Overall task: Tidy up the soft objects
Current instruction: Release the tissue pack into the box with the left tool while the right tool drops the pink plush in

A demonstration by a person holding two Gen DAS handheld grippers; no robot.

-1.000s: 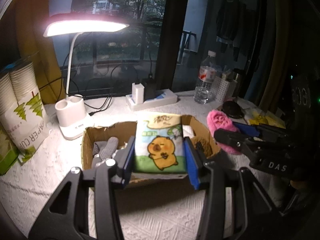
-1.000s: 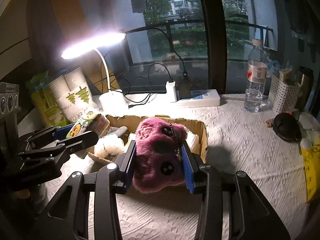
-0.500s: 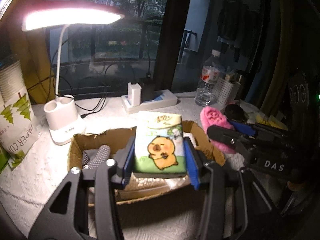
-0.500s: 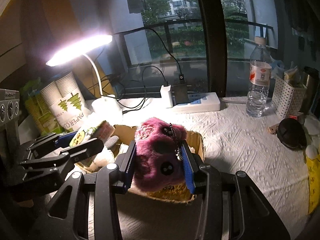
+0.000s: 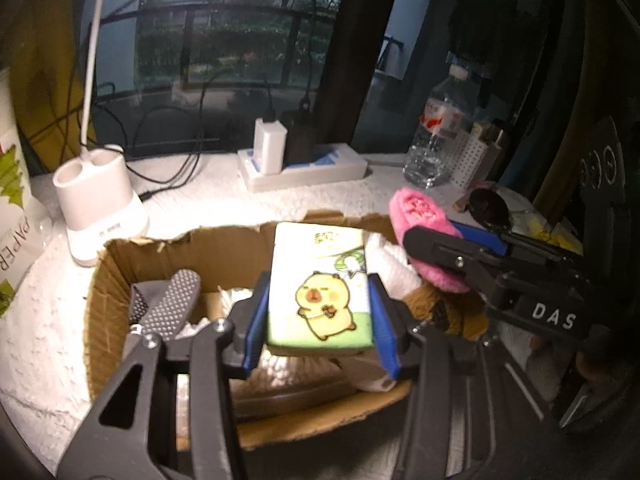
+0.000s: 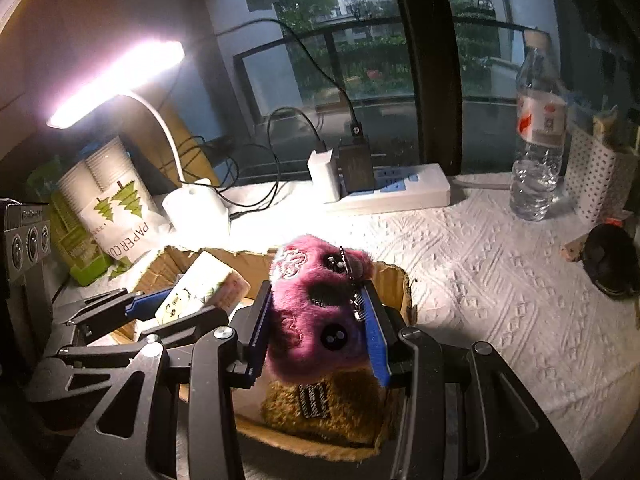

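Observation:
My left gripper (image 5: pixel 318 316) is shut on a tissue pack (image 5: pixel 320 288) printed with a yellow capybara, held over the open cardboard box (image 5: pixel 120 256). My right gripper (image 6: pixel 318 320) is shut on a pink plush toy (image 6: pixel 316 300) over the box's right end (image 6: pixel 394 280). The plush also shows in the left wrist view (image 5: pixel 420 228), and the tissue pack in the right wrist view (image 6: pixel 200 288). Inside the box lie a grey dotted sock (image 5: pixel 172 300), white soft items (image 5: pixel 392 268) and a brown fuzzy item (image 6: pixel 332 404).
A white desk lamp base (image 5: pixel 96 208) stands behind the box at left, with a paper-cup bag (image 6: pixel 116 208) beside it. A power strip with chargers (image 6: pixel 384 192), a water bottle (image 6: pixel 538 152), a white perforated holder (image 6: pixel 596 176) and a black round object (image 6: pixel 610 260) sit on the white cloth.
Both grippers have moved forward and lower over the box, each still holding its item. The box now fills more of both views.

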